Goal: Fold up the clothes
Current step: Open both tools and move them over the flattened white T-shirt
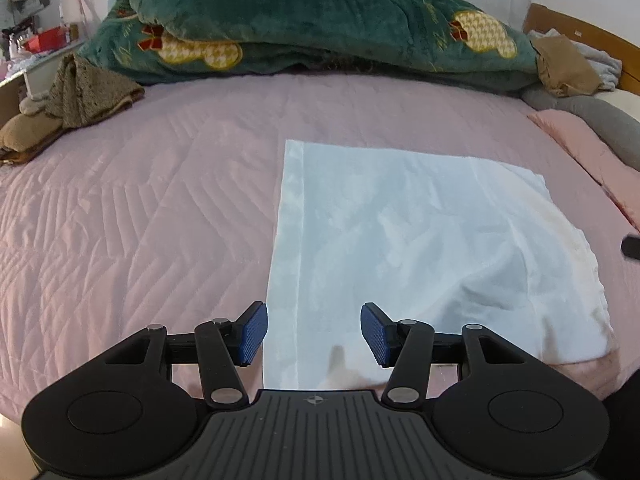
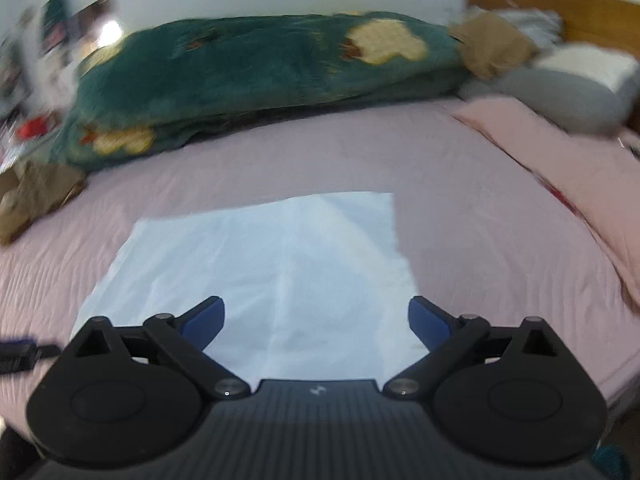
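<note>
Both claws hung over the near edge of a white garment (image 1: pixel 400 240) that lay spread on a pink quilted bedspread (image 1: pixel 140 220). On the left gripper (image 1: pixel 314 334), the blue pads (image 1: pixel 254 334) stood partly apart with nothing pinched between them; the cloth's left edge ran just beneath the gap. On the right gripper (image 2: pixel 316 326), the jaws were spread wide, nothing gripped, and the cloth (image 2: pixel 260 260) showed below them.

Folded already into a rough rectangle, the garment was pale, almost bluish white, thin and smooth. A straight hem-like band ran down its left side in the left wrist view, slightly more translucent than the rest. Its right portion looked thicker and creamier, with soft creases and a puckered, bunched edge at the lower right corner. In the right wrist view, which was blurred, a faint crease ran down the middle of the cloth.

Beyond it, at the far side of the bed, lay a heaped green plush blanket (image 1: pixel 320 20) with yellow houndstooth figures. A brown knitted item (image 1: pixel 88 92) sat to the left, and a pink pillow (image 2: pixel 560 168) lay to the right.
</note>
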Tool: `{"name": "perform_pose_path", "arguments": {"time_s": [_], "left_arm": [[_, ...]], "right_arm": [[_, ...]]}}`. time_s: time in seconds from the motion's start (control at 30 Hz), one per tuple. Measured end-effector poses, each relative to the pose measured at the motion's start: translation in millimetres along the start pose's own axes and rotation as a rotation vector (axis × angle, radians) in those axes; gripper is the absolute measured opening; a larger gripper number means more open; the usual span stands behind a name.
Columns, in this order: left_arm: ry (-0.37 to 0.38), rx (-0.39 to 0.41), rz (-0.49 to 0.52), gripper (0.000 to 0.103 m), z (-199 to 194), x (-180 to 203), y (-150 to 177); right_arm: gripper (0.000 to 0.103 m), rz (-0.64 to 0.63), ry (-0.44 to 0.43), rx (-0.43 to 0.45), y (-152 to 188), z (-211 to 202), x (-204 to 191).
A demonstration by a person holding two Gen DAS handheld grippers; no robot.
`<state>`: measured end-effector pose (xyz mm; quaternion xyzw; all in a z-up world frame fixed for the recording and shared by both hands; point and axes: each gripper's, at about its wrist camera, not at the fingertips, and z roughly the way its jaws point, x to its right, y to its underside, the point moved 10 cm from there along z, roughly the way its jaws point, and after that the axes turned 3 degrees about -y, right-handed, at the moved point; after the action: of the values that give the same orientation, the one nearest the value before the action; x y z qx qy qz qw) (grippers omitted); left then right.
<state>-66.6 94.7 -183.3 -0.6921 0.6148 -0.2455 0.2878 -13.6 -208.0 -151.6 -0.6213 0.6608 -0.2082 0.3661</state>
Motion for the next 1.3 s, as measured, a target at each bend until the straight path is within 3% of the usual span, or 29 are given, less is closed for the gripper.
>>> {"name": "perform_pose_path", "arguments": {"time_s": [0.13,0.33,0.47,0.63,0.73,0.93,1.1,1.2,1.3], "left_arm": [[-0.024,-0.002,-0.006,0.054,-1,-3,-4],[-0.048,0.002,0.005,0.057,-11,-4,-10],[-0.08,-0.003,0.002,0.057,-16,-13,1],[-0.073,-0.053,0.004,0.057,-9,-20,18],[-0.064,-0.052,0.008,0.057,-8,-16,15],[0.002,-0.043,0.117,0.057,-8,29,-8],[0.127,-0.044,0.277,0.057,-7,92,-81],[0.164,-0.007,0.314,0.057,-6,133,-117],[0.207,-0.004,0.286,0.057,-3,168,-117]], "right_arm": [[0.1,0.136,-0.019,-0.129,5,17,31],[0.1,0.045,0.038,-0.19,18,9,30],[0.098,-0.003,0.036,-0.258,47,8,31],[0.082,-0.003,0.002,-0.299,63,14,34],[0.082,-0.041,-0.002,-0.277,55,14,32],[0.083,0.003,-0.02,-0.282,44,20,40],[0.082,0.129,-0.049,-0.311,55,9,56],[0.082,0.167,-0.048,-0.29,54,0,63],[0.082,0.155,-0.029,-0.269,52,-1,67]]}}
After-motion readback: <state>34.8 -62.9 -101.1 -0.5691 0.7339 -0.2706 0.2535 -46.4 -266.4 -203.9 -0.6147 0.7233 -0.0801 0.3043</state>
